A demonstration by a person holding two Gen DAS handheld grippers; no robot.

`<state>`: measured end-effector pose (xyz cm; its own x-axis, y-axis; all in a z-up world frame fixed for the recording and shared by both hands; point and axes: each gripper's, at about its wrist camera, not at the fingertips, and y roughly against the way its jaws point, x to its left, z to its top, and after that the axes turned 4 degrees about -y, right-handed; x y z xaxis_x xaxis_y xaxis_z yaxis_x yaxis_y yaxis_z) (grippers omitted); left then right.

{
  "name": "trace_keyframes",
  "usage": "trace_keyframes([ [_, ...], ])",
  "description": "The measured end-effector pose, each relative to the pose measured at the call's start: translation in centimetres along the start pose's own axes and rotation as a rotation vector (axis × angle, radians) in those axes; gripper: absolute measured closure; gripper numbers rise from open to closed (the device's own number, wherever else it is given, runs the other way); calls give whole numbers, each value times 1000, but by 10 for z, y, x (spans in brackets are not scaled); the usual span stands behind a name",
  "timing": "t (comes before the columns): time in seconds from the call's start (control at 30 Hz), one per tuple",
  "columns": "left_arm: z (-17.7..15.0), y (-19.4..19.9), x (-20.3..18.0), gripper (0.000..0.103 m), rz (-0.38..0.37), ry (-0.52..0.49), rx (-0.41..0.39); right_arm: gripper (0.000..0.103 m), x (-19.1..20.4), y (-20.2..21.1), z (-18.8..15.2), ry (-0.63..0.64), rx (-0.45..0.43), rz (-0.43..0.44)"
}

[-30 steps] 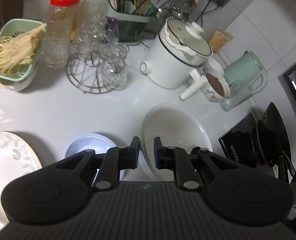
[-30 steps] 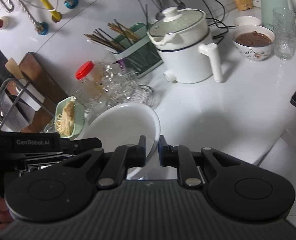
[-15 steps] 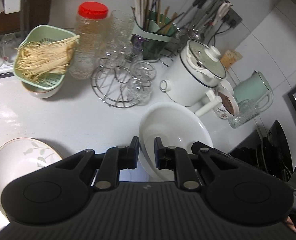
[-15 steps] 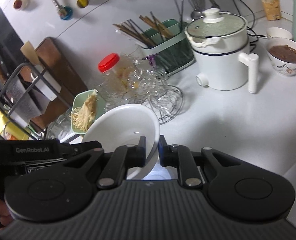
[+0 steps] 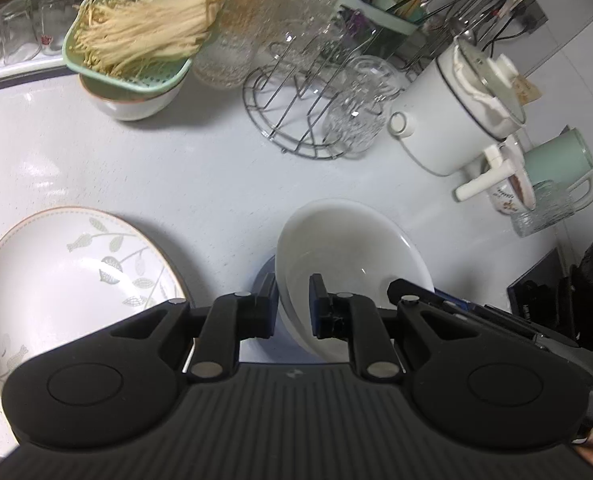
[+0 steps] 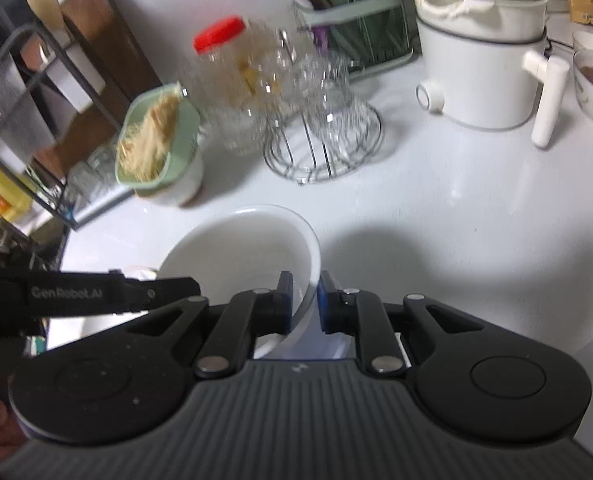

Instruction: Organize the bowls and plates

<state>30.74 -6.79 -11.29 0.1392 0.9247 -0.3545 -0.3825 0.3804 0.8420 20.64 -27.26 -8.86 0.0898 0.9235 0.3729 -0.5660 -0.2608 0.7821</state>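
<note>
Gripping one white bowl (image 5: 348, 264) by opposite rims, the left gripper (image 5: 292, 306) and right gripper (image 6: 305, 302) both have fingers narrowed on its wall, above a pale blue dish (image 5: 265, 280). Only the left view shows the leaf-patterned plate (image 5: 68, 280). Open white surface (image 6: 456, 208) lies beyond. "GenRobot.AI" is legible in the right view.

A plain white glossy ceramic bowl (image 5: 348, 256) is unpatterned. The round white plate (image 5: 56, 280) near the counter's front edge carries grey-green leaf sprigs and a thin tan rim. The pale blue dish (image 5: 266, 280) is plain. A mint-green plastic colander (image 5: 128, 76) holds cream-yellow strands. The clear jar's lid (image 6: 218, 34) is red.
</note>
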Motion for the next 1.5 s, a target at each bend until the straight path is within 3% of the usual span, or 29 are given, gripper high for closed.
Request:
trace_keyframes([
  [0.33, -2, -15, 10, 86, 11, 24, 53, 87, -2, -13, -3, 4, 70, 4],
  [0.43, -2, -17, 11, 81, 6, 35, 76, 86, -3, -16, 0, 17, 82, -6],
  [0.53, 0, -13, 11, 55, 32, 34, 57, 83, -6, -15, 3, -3, 104, 27],
  [0.57, 2, -10, 12, 47, 33, 35, 45, 73, -6, -13, 3, -1, 101, 26],
  [0.6, 4, -8, 14, 46, 32, 40, 34, 68, -6, -12, 4, -2, 97, 20],
  [0.63, 6, -7, 15, 46, 27, 48, 26, 62, -8, -11, 4, -9, 93, 22],
  [0.73, 13, -5, 18, 46, -5, 48, -10, 62, -13, -9, 7, -15, 73, 34],
  [0.8, 17, -12, 16, 46, 15, 10, -13, 62, -17, -12, 9, -21, 67, 25],
  [1.03, 18, -50, 13, 48, 52, -95, 45, 62, -34, -39, 5, -105, 111, 48],
  [1.23, 10, -76, 10, 56, 56, -151, 112, 61, -46, -55, -12, -246, 161, 89],
  [1.43, 6, -89, 10, 62, 82, -195, 125, 62, -44, -60, -19, -258, 162, 105],
  [1.5, 5, -94, 11, 68, 63, -189, 134, 63, -44, -62, -19, -251, 166, 102],
])
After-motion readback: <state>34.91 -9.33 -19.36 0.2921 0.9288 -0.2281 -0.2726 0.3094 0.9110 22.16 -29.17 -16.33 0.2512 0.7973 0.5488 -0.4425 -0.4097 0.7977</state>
